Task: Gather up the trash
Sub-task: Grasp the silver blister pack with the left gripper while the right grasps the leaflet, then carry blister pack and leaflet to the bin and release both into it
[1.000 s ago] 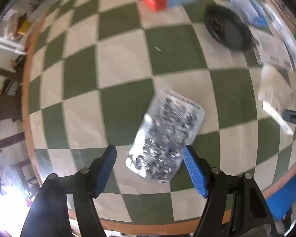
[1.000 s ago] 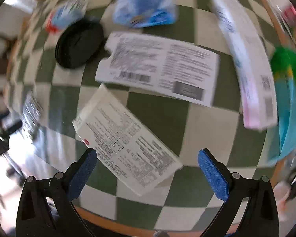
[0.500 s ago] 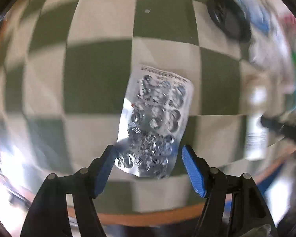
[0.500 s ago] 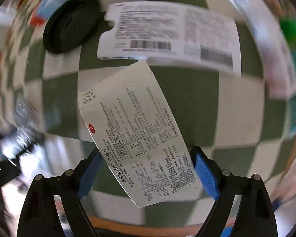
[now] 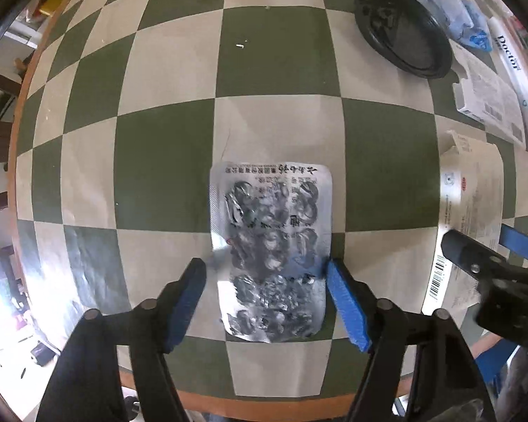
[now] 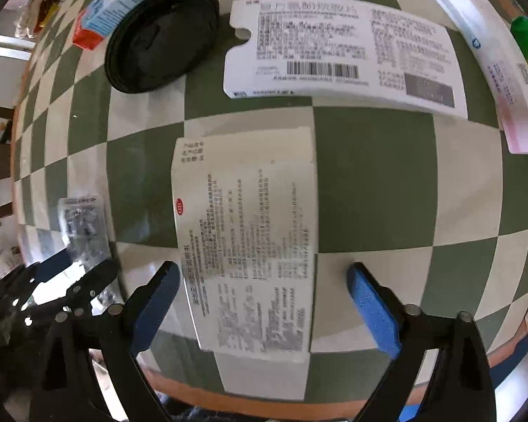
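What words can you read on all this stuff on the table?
"Doctor": on the long white toothpaste box.
Flattened white medicine box: barcode and print, too blurred to read.
Printed leaflet: small print, too blurred.
Silver blister pack: dark characters along the top, not readable.

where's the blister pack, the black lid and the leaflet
blister pack [image 5: 271,246], left wrist view, middle of the foil
black lid [image 6: 162,38], right wrist view, centre of the lid
leaflet [image 6: 250,242], right wrist view, printed middle

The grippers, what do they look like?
Both look alike. The left gripper and right gripper each have two black plastic arms with round silver rivets, ending in flat bright blue pads. No cables, markings or sleeves show.
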{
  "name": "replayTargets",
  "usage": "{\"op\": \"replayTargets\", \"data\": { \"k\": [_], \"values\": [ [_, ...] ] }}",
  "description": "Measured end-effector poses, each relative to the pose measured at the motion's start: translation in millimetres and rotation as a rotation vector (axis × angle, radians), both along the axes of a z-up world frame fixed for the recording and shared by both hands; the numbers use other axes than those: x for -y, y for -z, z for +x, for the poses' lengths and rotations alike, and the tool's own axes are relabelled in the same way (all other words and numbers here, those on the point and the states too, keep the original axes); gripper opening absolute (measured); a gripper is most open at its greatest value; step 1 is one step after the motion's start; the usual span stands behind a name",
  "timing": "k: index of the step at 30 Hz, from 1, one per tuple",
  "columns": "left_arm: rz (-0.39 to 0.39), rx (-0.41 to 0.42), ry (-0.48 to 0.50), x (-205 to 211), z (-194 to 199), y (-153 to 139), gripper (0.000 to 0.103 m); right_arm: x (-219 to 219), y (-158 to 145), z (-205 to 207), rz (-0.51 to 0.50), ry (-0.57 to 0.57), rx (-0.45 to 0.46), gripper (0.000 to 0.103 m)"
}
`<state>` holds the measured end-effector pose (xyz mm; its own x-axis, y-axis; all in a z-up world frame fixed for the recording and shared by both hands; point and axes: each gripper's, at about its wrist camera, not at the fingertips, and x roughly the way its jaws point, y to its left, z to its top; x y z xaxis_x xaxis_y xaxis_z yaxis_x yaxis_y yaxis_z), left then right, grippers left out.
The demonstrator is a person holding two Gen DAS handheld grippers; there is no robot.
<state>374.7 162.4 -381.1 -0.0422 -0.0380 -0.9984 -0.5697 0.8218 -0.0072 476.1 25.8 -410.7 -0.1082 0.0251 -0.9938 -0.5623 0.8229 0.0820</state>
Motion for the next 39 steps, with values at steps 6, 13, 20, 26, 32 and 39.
{"op": "replayTargets", "data": {
  "k": [6,13,20,26,32,39],
  "values": [
    [-0.010,0.014,-0.022,2.0,-8.0,-8.5,0.060,-7.2,-1.4,-25.8,-0.046,-0.033,0.101,0.077],
    [-0.001,0.019,-0.012,4.0,-17.9,-2.2,0.060,-14.3,6.7,-33.0,-0.066,-0.063,0.136,0.080],
    [0.026,0.062,0.007,20.6,-28.7,-26.3,0.060,15.4,-16.7,-38.1,-0.005,-0.031,0.117,0.076],
    [0.053,0.124,0.030,29.8,-42.1,-52.7,0.039,32.2,-47.1,-48.4,0.088,0.000,0.141,0.076],
    [-0.080,0.118,-0.054,13.9,-61.4,-16.0,0.042,43.6,-60.8,-53.9,0.117,0.021,0.149,0.076],
    [-0.107,0.116,-0.047,23.8,-52.8,0.1,0.078,49.3,-41.6,-57.0,0.097,0.059,0.128,0.076]
  ]
}}
